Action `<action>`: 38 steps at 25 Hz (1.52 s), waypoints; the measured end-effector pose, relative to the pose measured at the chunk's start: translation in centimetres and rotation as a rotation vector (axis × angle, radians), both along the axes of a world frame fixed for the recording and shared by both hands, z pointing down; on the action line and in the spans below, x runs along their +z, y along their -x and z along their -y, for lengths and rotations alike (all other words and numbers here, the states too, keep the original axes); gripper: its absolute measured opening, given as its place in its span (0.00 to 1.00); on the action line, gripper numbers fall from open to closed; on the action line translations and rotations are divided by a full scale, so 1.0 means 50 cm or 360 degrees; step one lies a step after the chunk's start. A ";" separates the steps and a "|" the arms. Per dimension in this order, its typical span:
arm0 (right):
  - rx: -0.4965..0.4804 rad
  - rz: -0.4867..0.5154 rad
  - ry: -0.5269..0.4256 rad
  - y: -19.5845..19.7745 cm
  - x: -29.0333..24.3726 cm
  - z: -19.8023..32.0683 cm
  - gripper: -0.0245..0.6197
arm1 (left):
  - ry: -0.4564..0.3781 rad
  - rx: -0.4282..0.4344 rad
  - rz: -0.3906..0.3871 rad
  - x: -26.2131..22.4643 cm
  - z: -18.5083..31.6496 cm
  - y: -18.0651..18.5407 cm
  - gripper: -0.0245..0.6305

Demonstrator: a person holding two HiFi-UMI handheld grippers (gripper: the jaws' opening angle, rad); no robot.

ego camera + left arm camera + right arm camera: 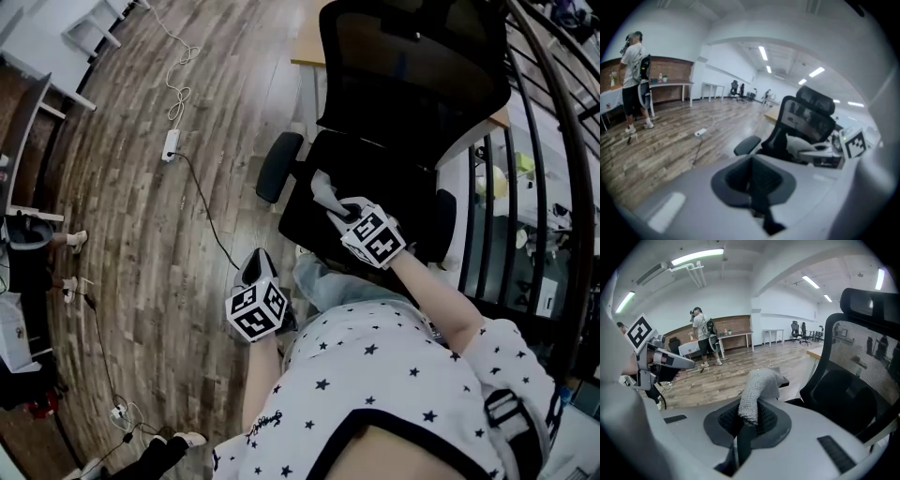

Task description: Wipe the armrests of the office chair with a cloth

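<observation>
Wood floor [141, 234]: a power strip [170, 145] and its cable lie left of the chair.
Chair [412, 84]: black mesh, seat toward the person.
Armrests [278, 166]: one on each side of the seat, both bare.
Right gripper [339, 212]: over the seat, jaws clamped on the cloth.
Left gripper [256, 267]: low, off the seat's left corner, jaws together, empty.
Cloth [758, 389]: grey knit, standing up from the jaws, apparently touching neither armrest.

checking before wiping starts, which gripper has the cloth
The right gripper: its jaws are shut on the grey cloth, while the left gripper has jaws shut on nothing.
</observation>
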State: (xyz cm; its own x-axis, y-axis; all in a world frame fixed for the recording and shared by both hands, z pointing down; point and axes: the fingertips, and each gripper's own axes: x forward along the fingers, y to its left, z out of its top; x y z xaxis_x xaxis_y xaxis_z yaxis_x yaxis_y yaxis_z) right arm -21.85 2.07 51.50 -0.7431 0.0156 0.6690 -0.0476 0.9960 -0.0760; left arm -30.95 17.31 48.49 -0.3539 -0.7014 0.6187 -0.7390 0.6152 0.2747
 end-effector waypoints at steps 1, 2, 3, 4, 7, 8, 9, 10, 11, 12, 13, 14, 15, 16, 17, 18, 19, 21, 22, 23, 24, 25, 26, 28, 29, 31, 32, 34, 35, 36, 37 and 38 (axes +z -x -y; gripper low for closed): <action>0.0006 -0.0001 0.0002 0.018 -0.002 0.009 0.08 | 0.0005 0.0004 -0.0005 -0.002 0.006 0.015 0.04; 0.0011 -0.0003 0.0002 0.036 -0.004 0.019 0.08 | 0.0010 0.0008 -0.0011 -0.003 0.014 0.030 0.04; 0.0017 -0.0006 0.0002 0.052 -0.005 0.030 0.08 | 0.0015 0.0012 -0.0016 -0.004 0.022 0.043 0.04; 0.0022 -0.0008 0.0003 0.066 -0.005 0.040 0.08 | 0.0020 0.0016 -0.0021 -0.005 0.030 0.055 0.04; 0.0045 -0.0014 0.0012 0.106 -0.002 0.069 0.08 | 0.0039 0.0044 -0.0025 -0.007 0.056 0.089 0.04; 0.0053 -0.0019 0.0013 0.118 0.002 0.078 0.08 | 0.0046 0.0058 -0.0026 -0.007 0.064 0.100 0.04; 0.0060 -0.0024 0.0012 0.131 0.007 0.087 0.08 | 0.0052 0.0070 -0.0029 -0.005 0.072 0.113 0.04; 0.0067 -0.0030 0.0012 0.145 0.012 0.096 0.08 | 0.0058 0.0080 -0.0031 -0.004 0.080 0.126 0.04; 0.0074 -0.0036 0.0014 0.158 0.017 0.106 0.08 | 0.0064 0.0090 -0.0032 -0.003 0.087 0.138 0.04; 0.0081 -0.0044 0.0016 0.169 0.024 0.115 0.08 | 0.0070 0.0099 -0.0033 -0.002 0.095 0.149 0.04; 0.0087 -0.0053 0.0018 0.179 0.031 0.124 0.08 | 0.0075 0.0108 -0.0034 -0.001 0.102 0.158 0.04; 0.0095 -0.0064 0.0019 0.188 0.039 0.134 0.08 | 0.0079 0.0119 -0.0035 0.000 0.110 0.165 0.04; 0.0105 -0.0077 0.0021 0.196 0.048 0.143 0.08 | 0.0082 0.0129 -0.0036 -0.001 0.117 0.173 0.04; 0.0115 -0.0091 0.0022 0.204 0.056 0.152 0.08 | 0.0086 0.0140 -0.0039 -0.002 0.123 0.180 0.04; 0.0125 -0.0105 0.0023 0.213 0.064 0.160 0.08 | 0.0089 0.0149 -0.0041 -0.003 0.129 0.188 0.04; 0.0134 -0.0116 0.0023 0.222 0.072 0.169 0.08 | 0.0092 0.0157 -0.0045 -0.004 0.134 0.195 0.04; 0.0144 -0.0128 0.0022 0.231 0.083 0.178 0.08 | 0.0096 0.0164 -0.0051 -0.002 0.138 0.201 0.04; 0.0162 -0.0151 0.0023 0.246 0.107 0.193 0.08 | 0.0106 0.0176 -0.0065 0.009 0.144 0.210 0.04; 0.0168 -0.0163 0.0026 0.253 0.120 0.200 0.08 | 0.0113 0.0183 -0.0073 0.015 0.146 0.215 0.04; 0.0172 -0.0177 0.0029 0.262 0.132 0.206 0.08 | 0.0120 0.0189 -0.0080 0.020 0.148 0.221 0.04; 0.0175 -0.0192 0.0030 0.271 0.142 0.213 0.08 | 0.0129 0.0197 -0.0089 0.024 0.151 0.228 0.04; 0.0176 -0.0207 0.0029 0.282 0.151 0.221 0.08 | 0.0137 0.0204 -0.0098 0.026 0.155 0.236 0.04; 0.0176 -0.0222 0.0026 0.292 0.160 0.230 0.08 | 0.0145 0.0211 -0.0107 0.029 0.159 0.243 0.04; 0.0177 -0.0252 0.0022 0.309 0.180 0.246 0.08 | 0.0153 0.0223 -0.0119 0.035 0.168 0.255 0.04; 0.0183 -0.0273 0.0027 0.314 0.193 0.253 0.08 | 0.0157 0.0229 -0.0123 0.038 0.171 0.259 0.04; 0.0199 -0.0327 0.0043 0.319 0.224 0.264 0.08 | 0.0168 0.0244 -0.0130 0.047 0.178 0.266 0.04; 0.0205 -0.0348 0.0048 0.322 0.237 0.269 0.08 | 0.0175 0.0253 -0.0134 0.051 0.181 0.269 0.04; 0.0211 -0.0367 0.0045 0.335 0.258 0.281 0.08 | 0.0190 0.0269 -0.0142 0.059 0.186 0.277 0.04; 0.0217 -0.0382 0.0044 0.339 0.266 0.286 0.08 | 0.0196 0.0274 -0.0145 0.061 0.188 0.281 0.04; 0.0222 -0.0404 0.0048 0.342 0.275 0.289 0.08 | 0.0201 0.0276 -0.0149 0.063 0.190 0.284 0.04; 0.0226 -0.0425 0.0056 0.344 0.284 0.291 0.08 | 0.0204 0.0278 -0.0154 0.065 0.191 0.287 0.04; 0.0231 -0.0439 0.0064 0.346 0.293 0.293 0.08 | 0.0207 0.0279 -0.0158 0.066 0.193 0.290 0.04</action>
